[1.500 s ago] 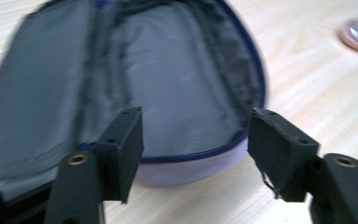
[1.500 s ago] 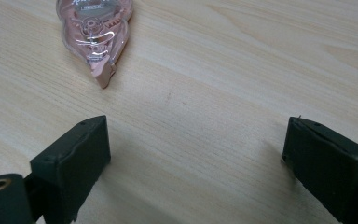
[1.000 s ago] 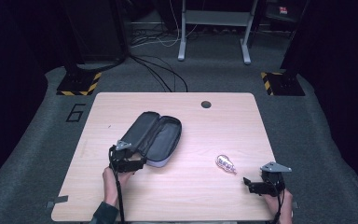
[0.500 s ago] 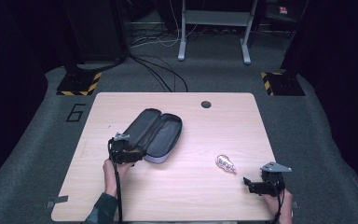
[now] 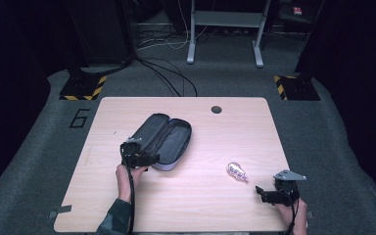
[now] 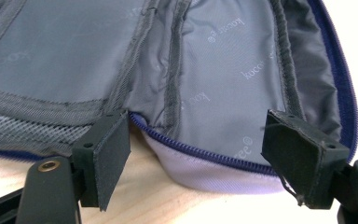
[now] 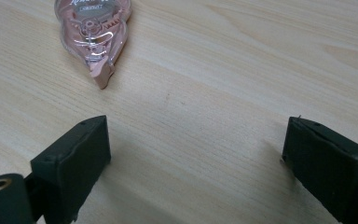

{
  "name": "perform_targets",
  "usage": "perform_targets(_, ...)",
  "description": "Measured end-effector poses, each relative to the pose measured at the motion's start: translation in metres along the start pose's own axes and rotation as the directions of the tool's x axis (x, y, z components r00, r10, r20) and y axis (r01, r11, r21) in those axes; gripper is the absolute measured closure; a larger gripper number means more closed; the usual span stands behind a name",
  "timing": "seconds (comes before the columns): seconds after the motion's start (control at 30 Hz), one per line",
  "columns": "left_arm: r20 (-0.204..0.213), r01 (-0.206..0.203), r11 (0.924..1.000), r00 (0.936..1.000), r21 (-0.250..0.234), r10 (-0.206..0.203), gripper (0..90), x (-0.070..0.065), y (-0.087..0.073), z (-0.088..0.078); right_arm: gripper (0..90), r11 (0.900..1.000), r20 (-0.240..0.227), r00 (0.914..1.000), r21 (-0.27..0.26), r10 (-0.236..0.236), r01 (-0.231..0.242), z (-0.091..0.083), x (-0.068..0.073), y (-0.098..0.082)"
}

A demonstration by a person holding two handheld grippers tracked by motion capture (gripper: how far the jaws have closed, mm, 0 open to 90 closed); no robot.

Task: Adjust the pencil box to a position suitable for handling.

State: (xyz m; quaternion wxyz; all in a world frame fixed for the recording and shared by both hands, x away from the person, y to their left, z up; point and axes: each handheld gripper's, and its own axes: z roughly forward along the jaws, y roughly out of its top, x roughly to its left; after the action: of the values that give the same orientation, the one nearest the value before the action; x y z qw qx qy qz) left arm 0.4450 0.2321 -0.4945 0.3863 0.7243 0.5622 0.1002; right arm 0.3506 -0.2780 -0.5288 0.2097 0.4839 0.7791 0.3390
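tape dispenser (image 7: 93, 28) cut off above

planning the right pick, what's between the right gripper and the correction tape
Only bare table separates the open right gripper from the correction tape, seen in the right gripper view.

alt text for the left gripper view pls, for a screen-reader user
An open pencil case with grey lining and a blue zipper lies on a wooden table, its near rim between the left gripper's black jaws, which stand wide apart, not pressing it.
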Motion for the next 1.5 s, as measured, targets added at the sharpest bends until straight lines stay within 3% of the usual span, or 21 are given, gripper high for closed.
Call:
perform_targets(0.13, -0.015, -0.024, 0.9995, 0.9996, 0.019, 0.025, 25.6, 0.0, -0.002, 0.004, 6.9, 1.0, 0.001, 1.0, 0.0, 0.0, 0.0, 0.0, 0.0, 0.0)
perform_targets(0.43, -0.043, -0.06, 0.9979, 0.9972, 0.024, 0.061, 42.6, -0.006, -0.003, 0.006, 6.9, 1.0, 0.0, 1.0, -0.001, 0.0, 0.0, 0.0, 0.0, 0.0)
perform_targets(0.6, -0.027, -0.141, 0.9897, 0.9895, 0.024, 0.142, 45.3, -0.011, -0.001, 0.012, 6.9, 1.0, 0.001, 1.0, -0.001, 0.0, 0.0, 0.0, 0.0, 0.0)
perform_targets(0.63, -0.012, -0.167, 0.9852, 0.9858, 0.039, 0.168, 46.6, -0.01, 0.001, 0.012, 6.9, 1.0, 0.001, 1.0, 0.0, 0.0, 0.0, 0.0, 0.0, 0.0)
perform_targets(0.73, 0.015, -0.173, 0.9845, 0.9848, 0.028, 0.173, 50.4, -0.012, 0.001, 0.017, 6.9, 1.0, 0.001, 1.0, 0.0, 0.0, 0.0, 0.0, 0.0, 0.0)
perform_targets(0.77, 0.016, -0.203, 0.978, 0.9792, 0.048, 0.202, 51.2, -0.011, 0.002, 0.017, 6.9, 1.0, 0.001, 1.0, 0.0, 0.0, 0.0, 0.0, 0.0, 0.0)
perform_targets(0.93, 0.044, -0.244, 0.9681, 0.9693, 0.056, 0.242, 56.1, -0.013, 0.004, 0.022, 6.9, 1.0, 0.001, 1.0, -0.001, 0.0, 0.0, 0.0, 0.0, 0.0)
perform_targets(1.0, 0.052, -0.283, 0.9565, 0.9585, 0.07, 0.28, 59.0, -0.011, 0.007, 0.022, 6.9, 1.0, 0.001, 1.0, -0.001, 0.0, 0.0, 0.0, 0.0, 0.0)
perform_targets(1.07, 0.058, -0.305, 0.9496, 0.9518, 0.073, 0.301, 61.3, -0.01, 0.008, 0.022, 6.9, 1.0, 0.001, 1.0, -0.001, 0.0, 0.0, 0.0, 0.0, 0.0)
perform_targets(1.1, 0.051, -0.302, 0.9512, 0.9529, 0.064, 0.299, 62.6, -0.011, 0.008, 0.023, 6.9, 1.0, 0.001, 1.0, -0.001, 0.0, 0.0, 0.0, 0.0, 0.0)
perform_targets(1.13, 0.049, -0.317, 0.946, 0.9482, 0.069, 0.314, 64.1, -0.01, 0.008, 0.023, 6.9, 1.0, 0.001, 1.0, -0.001, 0.0, 0.0, 0.0, 0.0, 0.0)
perform_targets(1.17, 0.051, -0.318, 0.9452, 0.9476, 0.071, 0.315, 64.2, -0.01, 0.009, 0.022, 6.9, 1.0, 0.001, 1.0, -0.001, 0.001, -0.001, 0.0, 0.0, 0.0)
perform_targets(1.2, 0.049, -0.31, 0.9478, 0.9505, 0.074, 0.307, 64.1, -0.009, 0.009, 0.022, 6.9, 1.0, 0.002, 1.0, -0.001, 0.001, -0.001, 0.0, 0.0, 0.0)
perform_targets(1.27, 0.034, -0.259, 0.9637, 0.9658, 0.065, 0.257, 53.7, -0.011, 0.007, 0.02, 6.9, 1.0, 0.002, 1.0, -0.001, 0.001, -0.001, 0.0, 0.0, 0.0)
perform_targets(1.3, 0.006, -0.242, 0.967, 0.9701, 0.079, 0.242, 48.8, -0.01, 0.007, 0.018, 6.9, 1.0, 0.002, 1.0, -0.001, 0.001, -0.001, 0.0, 0.0, 0.0)
perform_targets(1.37, 0.003, -0.161, 0.9849, 0.9869, 0.063, 0.161, 41.7, -0.01, 0.004, 0.014, 6.9, 1.0, 0.002, 1.0, 0.0, 0.001, -0.001, 0.0, 0.0, 0.0)
perform_targets(1.4, -0.008, -0.133, 0.9898, 0.991, 0.053, 0.133, 41.3, -0.011, 0.002, 0.013, 6.9, 1.0, 0.002, 1.0, -0.001, 0.001, -0.001, 0.0, 0.0, 0.0)
perform_targets(1.5, -0.005, -0.121, 0.991, 0.9926, 0.058, 0.121, 41.6, -0.015, -0.001, 0.011, 6.9, 1.0, 0.003, 1.0, -0.001, 0.001, -0.001, 0.0, 0.0, 0.0)
